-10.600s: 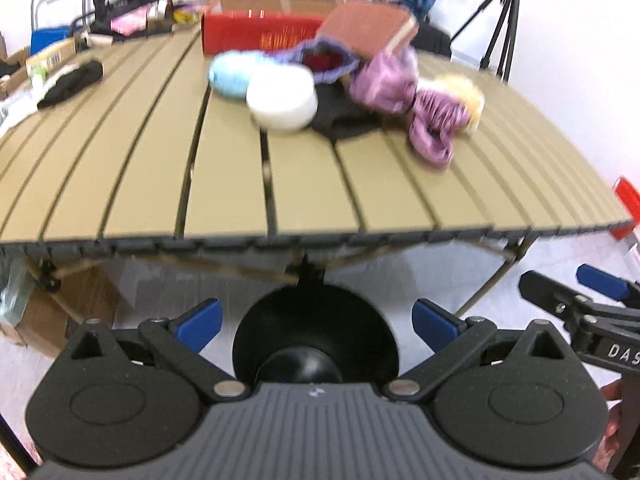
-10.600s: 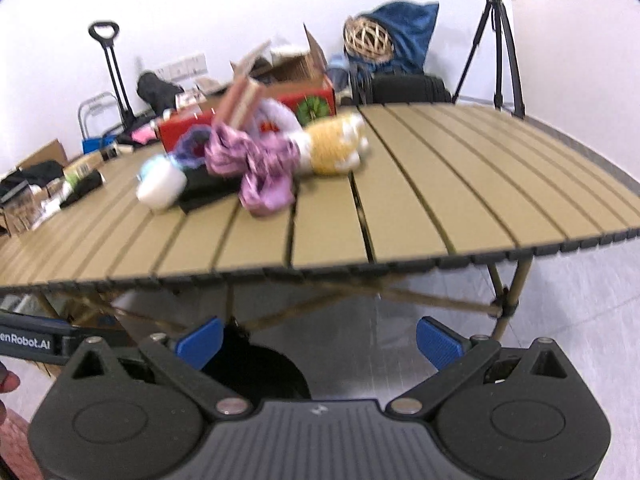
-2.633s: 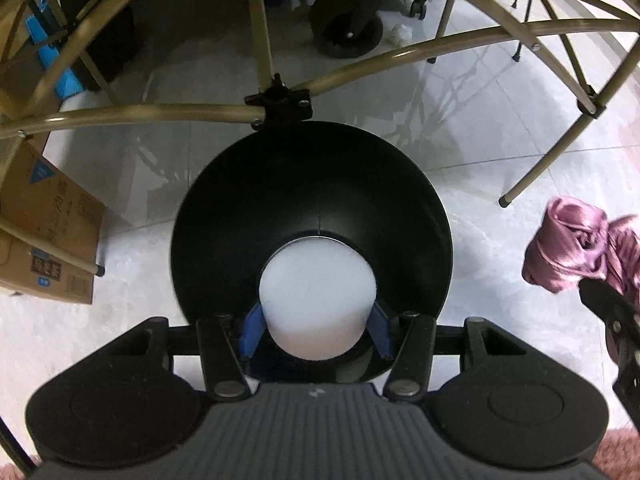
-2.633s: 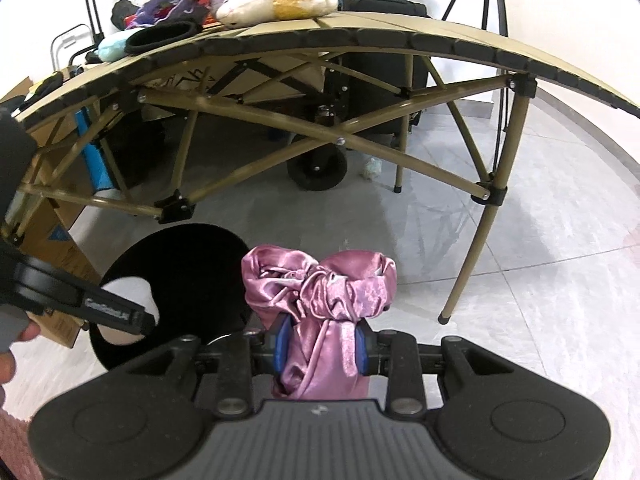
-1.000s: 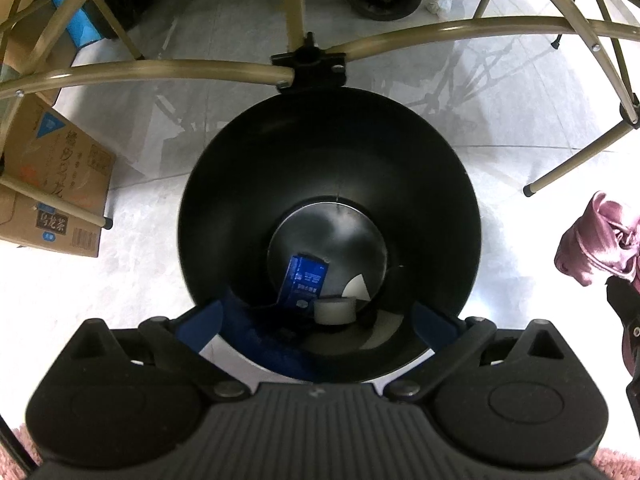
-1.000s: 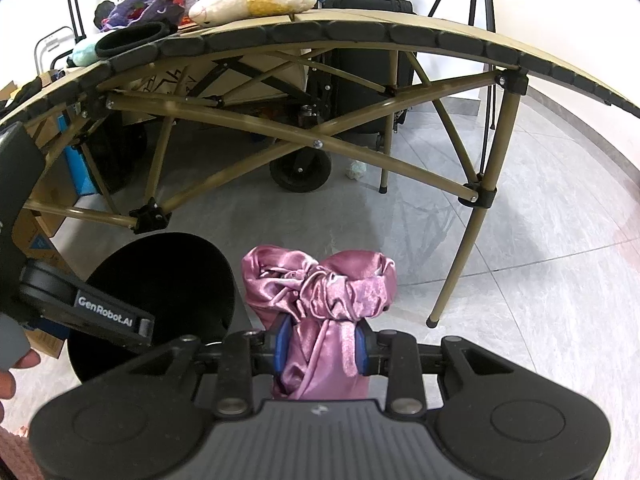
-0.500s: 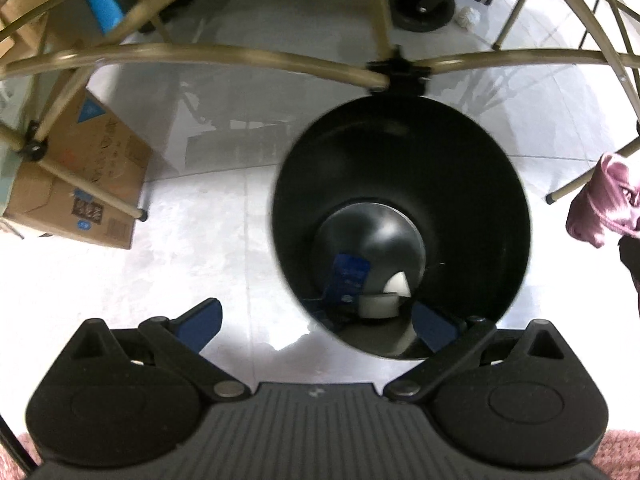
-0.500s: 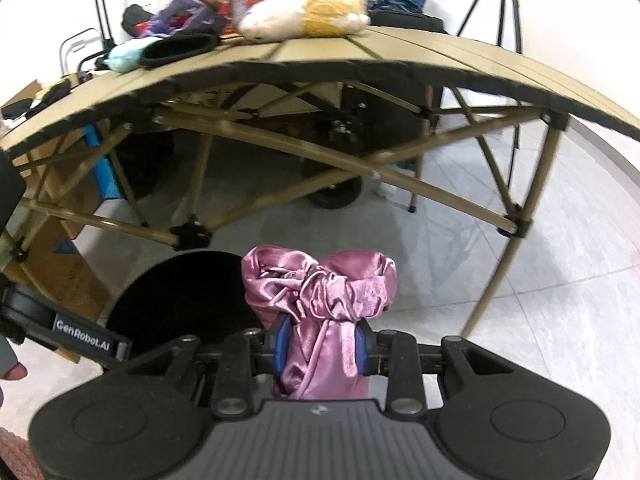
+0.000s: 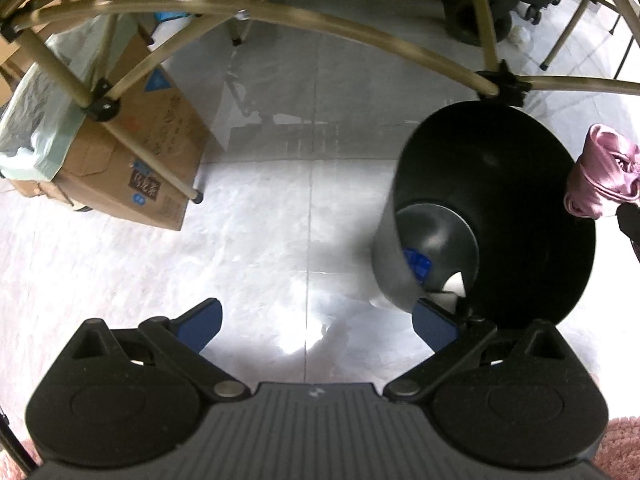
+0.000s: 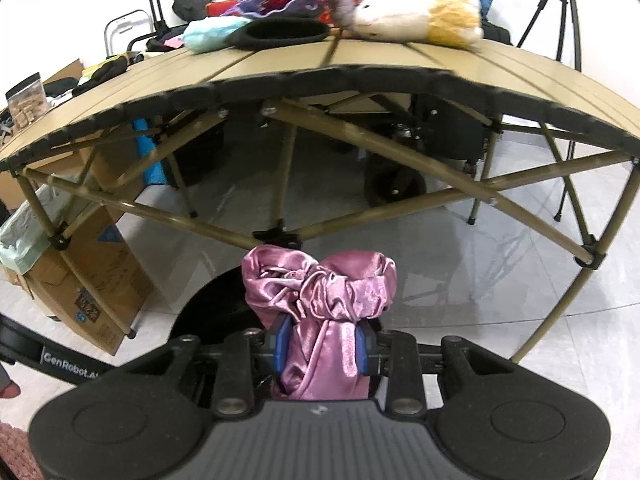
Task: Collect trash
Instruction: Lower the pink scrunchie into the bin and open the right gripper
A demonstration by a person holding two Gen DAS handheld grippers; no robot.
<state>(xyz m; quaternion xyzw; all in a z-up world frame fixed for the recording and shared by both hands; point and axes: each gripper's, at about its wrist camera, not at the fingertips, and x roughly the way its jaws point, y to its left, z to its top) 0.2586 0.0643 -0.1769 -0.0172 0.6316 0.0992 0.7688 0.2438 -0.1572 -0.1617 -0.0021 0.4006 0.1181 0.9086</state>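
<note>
My left gripper (image 9: 316, 322) is open and empty over the grey floor, to the left of the black trash bin (image 9: 520, 184). Inside the bin lie a blue packet (image 9: 416, 262) and a white round item (image 9: 454, 286). My right gripper (image 10: 320, 344) is shut on a bunched pink satin cloth (image 10: 320, 292) and holds it above the bin (image 10: 216, 308), whose rim shows just behind the cloth. The cloth also shows at the right edge of the left wrist view (image 9: 604, 176), beside the bin's rim.
The tan slatted folding table (image 10: 400, 60) stands over the bin, with a plush toy (image 10: 416, 20), a black ring (image 10: 280, 34) and other items on top. Its leg struts (image 9: 280, 12) cross above the bin. A cardboard box (image 9: 132, 160) stands on the floor at left.
My left gripper has moved left, away from over the bin, so the bin now sits at the right. My right gripper, still holding the pink cloth, has moved over the bin.
</note>
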